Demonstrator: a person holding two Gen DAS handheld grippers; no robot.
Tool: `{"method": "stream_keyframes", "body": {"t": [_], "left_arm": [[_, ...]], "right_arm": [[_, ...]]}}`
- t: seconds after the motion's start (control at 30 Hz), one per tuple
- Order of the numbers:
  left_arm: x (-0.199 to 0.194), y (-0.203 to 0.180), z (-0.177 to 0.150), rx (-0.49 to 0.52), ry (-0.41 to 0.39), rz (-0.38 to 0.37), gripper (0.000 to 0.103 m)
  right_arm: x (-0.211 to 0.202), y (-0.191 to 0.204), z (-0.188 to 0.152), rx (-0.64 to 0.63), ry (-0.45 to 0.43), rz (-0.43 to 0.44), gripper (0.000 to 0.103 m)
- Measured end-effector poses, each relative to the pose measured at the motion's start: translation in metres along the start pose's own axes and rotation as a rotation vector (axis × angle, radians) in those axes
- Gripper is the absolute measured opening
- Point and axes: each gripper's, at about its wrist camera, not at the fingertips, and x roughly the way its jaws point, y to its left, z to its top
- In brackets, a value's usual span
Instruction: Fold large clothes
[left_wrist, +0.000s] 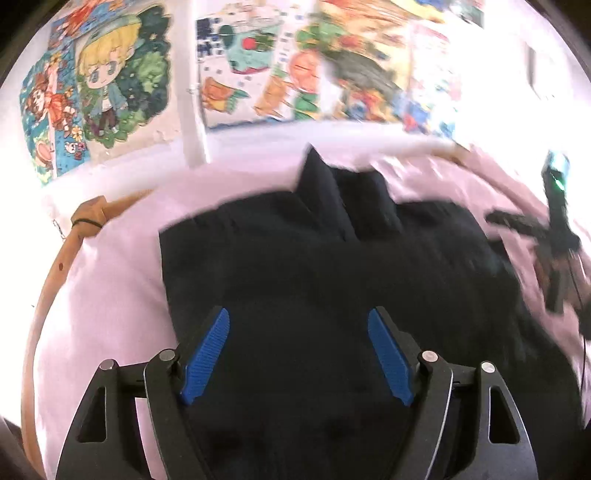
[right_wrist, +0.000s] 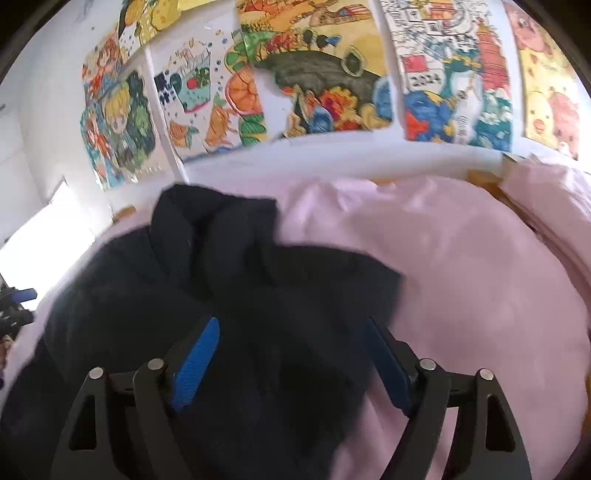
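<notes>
A dark navy garment (left_wrist: 314, 277) lies spread on a pink sheet (left_wrist: 110, 295), its collar end pointing toward the wall. My left gripper (left_wrist: 299, 325) hovers open over the garment's near part, with nothing between its blue pads (left_wrist: 207, 354). In the right wrist view the same garment (right_wrist: 221, 277) lies on the left half of the pink sheet (right_wrist: 461, 295). My right gripper (right_wrist: 291, 332) is open above the garment's right edge, empty. The other gripper (left_wrist: 557, 229) shows at the right edge of the left wrist view.
A wooden bed frame rail (left_wrist: 48, 295) curves along the left. The wall behind carries colourful drawings (right_wrist: 314, 74) and a white vertical strip (left_wrist: 192, 92). Folded pink bedding (right_wrist: 546, 192) sits at the far right.
</notes>
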Motion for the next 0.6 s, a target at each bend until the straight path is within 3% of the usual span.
{"method": "stream_keyframes", "body": {"t": [0.1,0.2,0.37,0.6], "left_arm": [[0.038,0.011,0.044,-0.023,0.004,0.022,0.074],[0.069,0.009,0.077,0.004,-0.013,-0.011,0.075],[0.119,0.0,0.113,0.032,-0.022,-0.1,0.075],[0.174,0.009,0.137,-0.02,-0.009,-0.106,0.074]], "right_arm": [[0.032,0.01,0.026,0.006,0.067,0.041,0.087],[0.065,0.018,0.047,0.035,0.113,0.087,0.087],[0.126,0.016,0.068,0.109,0.181,0.134,0.087],[0.183,0.013,0.088,0.192,0.212,0.159,0.086]]}}
